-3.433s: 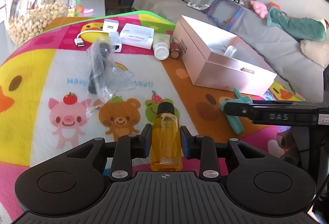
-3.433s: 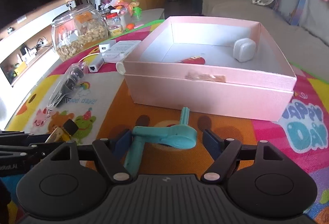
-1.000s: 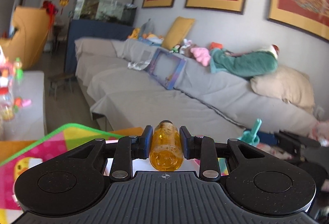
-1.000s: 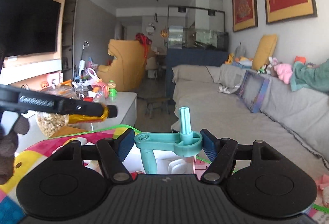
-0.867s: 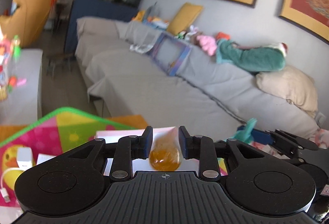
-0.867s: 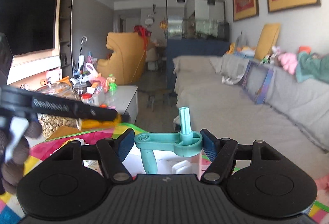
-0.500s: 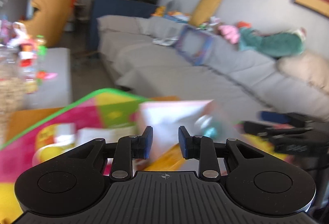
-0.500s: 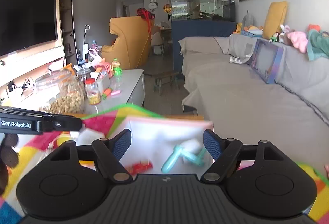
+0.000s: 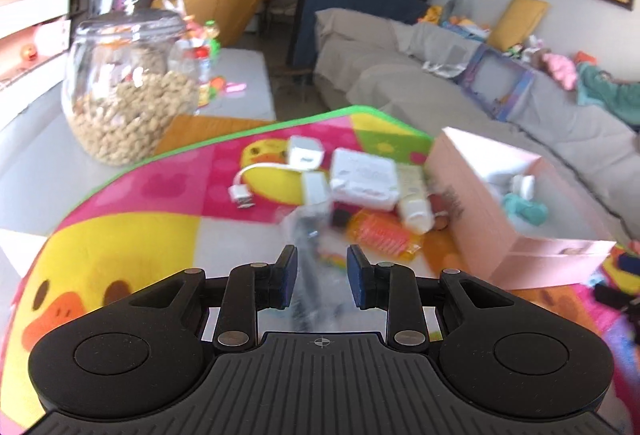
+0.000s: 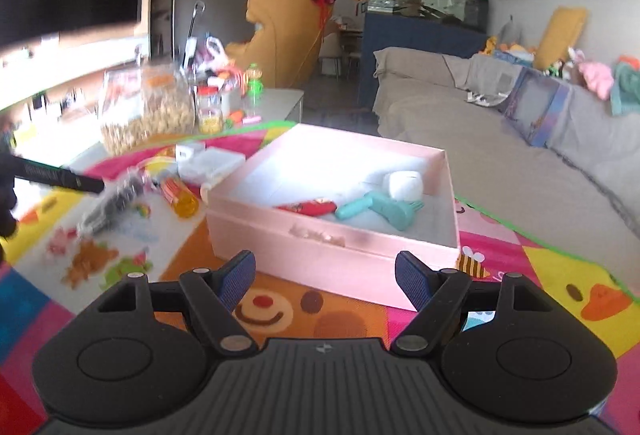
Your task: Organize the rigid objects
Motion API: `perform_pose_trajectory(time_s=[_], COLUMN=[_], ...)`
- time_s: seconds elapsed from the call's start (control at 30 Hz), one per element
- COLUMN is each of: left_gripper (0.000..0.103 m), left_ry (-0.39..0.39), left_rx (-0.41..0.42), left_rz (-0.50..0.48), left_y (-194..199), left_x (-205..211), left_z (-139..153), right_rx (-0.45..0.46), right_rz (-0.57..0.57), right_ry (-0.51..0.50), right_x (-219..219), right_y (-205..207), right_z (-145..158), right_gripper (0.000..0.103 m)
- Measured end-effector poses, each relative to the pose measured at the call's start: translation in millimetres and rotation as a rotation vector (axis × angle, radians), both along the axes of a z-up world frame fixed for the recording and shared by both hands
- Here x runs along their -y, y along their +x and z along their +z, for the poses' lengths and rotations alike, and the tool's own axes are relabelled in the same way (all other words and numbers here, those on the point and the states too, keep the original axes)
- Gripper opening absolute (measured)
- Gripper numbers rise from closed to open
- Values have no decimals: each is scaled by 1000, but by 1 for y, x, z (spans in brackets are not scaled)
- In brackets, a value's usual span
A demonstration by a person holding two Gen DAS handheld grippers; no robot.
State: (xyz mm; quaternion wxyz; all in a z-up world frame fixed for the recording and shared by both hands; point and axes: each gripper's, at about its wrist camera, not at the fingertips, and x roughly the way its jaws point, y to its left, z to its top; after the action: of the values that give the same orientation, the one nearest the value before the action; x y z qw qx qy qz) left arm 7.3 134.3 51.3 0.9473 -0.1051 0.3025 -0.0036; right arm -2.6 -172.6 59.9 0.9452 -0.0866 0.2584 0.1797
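1. Handling: looking at a crinkled clear plastic bag with a dark object inside [image 9: 311, 235], lying on the bright cartoon-printed play mat [image 9: 160, 235] at centre frame in the left wrist view.
2. Judging it light, with a slippery, yielding film around something stiffer; expecting the film alone to slide or stretch under the pads.
3. Favouring a hold across the dark core rather than on a loose corner, so that the load is not swinging.
4. Sitting just ahead of the left gripper [image 9: 318, 271] and showing through the gap between the blue pads [image 9: 289, 277]; blurring too much to tell whether touching or merely lying beyond them.
5. Keeping only a narrow gap on the left; not possible to tell whether pinching the film or closing on nothing.
6. Noting a translucent orange plastic bottle [image 9: 382, 235] lying on its side on the mat, right of the bag and just beside the near wall of the open pale pink cardboard box [image 9: 472, 211], not inside it; judging it stiff, smooth and prone to rolling, so best taken across its body.
7. Holding the right gripper [image 10: 325, 275] spread wide with nothing between the fingers, hanging over the mat in front of the box, low centre in the right wrist view.
8. Resting already inside the box: a teal plastic tool [image 10: 380, 209].
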Motion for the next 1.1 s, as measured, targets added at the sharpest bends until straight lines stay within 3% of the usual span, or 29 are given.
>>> perform_pose_trajectory(time_s=[0.1,0.3,0.4,0.43,0.5,0.63,0.77,0.87,1.1], left_gripper=[30,30,30,36,39,43,41,32,32], left_ry=[-59,-168,-162,-164,-175,-121,-110,-116,-147], left_rx=[3,-84,-135,-146,-151,-170,-184,-162,-149], left_rz=[-53,16,75,91,104,84,52,-21,-156], left_y=[10,51,75,82,94,108,109,99,40], left_x=[11,22,24,25,25,34,40,42,41], left_z=[5,-10,-20,-23,-26,-30,-34,-39,-41], right_rx=[-17,-51,-51,-44,-33,-46,-68,-81,-82], right_rz=[18,41,63,73,84,101,104,95,101], right_ry=[0,-20,-3,-3,-12,-28,-42,-34,5], right_x=[-9,-20,-25,-28,-35,-44,-45,-42,-39], right_y=[-1,-6,-6,-7,-7,-6,-8,-9,-12], right_z=[-3,-14,-12,-11,-9,-14,-21,-23,-17], right_gripper=[77,77,77,77,77,77,77,77,77])
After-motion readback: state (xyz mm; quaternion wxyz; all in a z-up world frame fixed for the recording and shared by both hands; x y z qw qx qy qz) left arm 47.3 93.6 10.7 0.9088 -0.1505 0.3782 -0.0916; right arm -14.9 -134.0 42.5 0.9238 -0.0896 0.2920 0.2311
